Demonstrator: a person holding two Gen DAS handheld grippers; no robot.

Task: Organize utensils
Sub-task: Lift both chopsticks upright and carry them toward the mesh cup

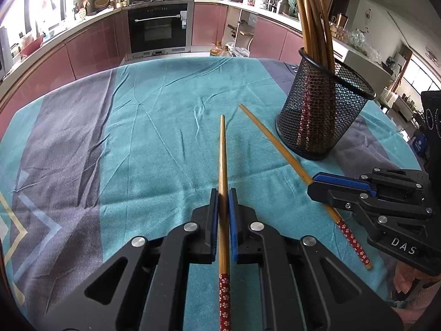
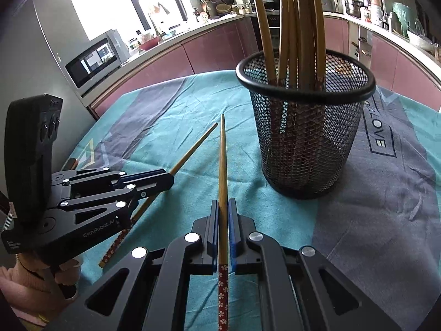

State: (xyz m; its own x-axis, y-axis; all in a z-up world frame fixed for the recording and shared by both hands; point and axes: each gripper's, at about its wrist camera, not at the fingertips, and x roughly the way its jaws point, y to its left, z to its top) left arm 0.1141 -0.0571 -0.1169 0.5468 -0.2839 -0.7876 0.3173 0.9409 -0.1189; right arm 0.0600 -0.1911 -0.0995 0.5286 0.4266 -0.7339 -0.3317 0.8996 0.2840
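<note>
Two bamboo chopsticks with red flowered handles lie low over the teal cloth. My left gripper (image 1: 223,193) is shut on one chopstick (image 1: 222,154), which points straight ahead between the blue pads. My right gripper (image 2: 223,202) is shut on the other chopstick (image 2: 222,160) in the same way. Each wrist view shows the other tool from the side: the right gripper (image 1: 312,186) pinches its chopstick (image 1: 275,140), and the left gripper (image 2: 170,180) pinches its chopstick (image 2: 193,151). A black mesh holder (image 1: 322,110) (image 2: 306,138) with several upright chopsticks stands just beyond the tips, to the right.
A teal and grey tablecloth (image 1: 154,138) covers the round table. Beyond the far edge run pink kitchen cabinets with an oven (image 1: 160,27) and a microwave (image 2: 93,58). A person's hand (image 2: 63,273) grips the left tool's handle.
</note>
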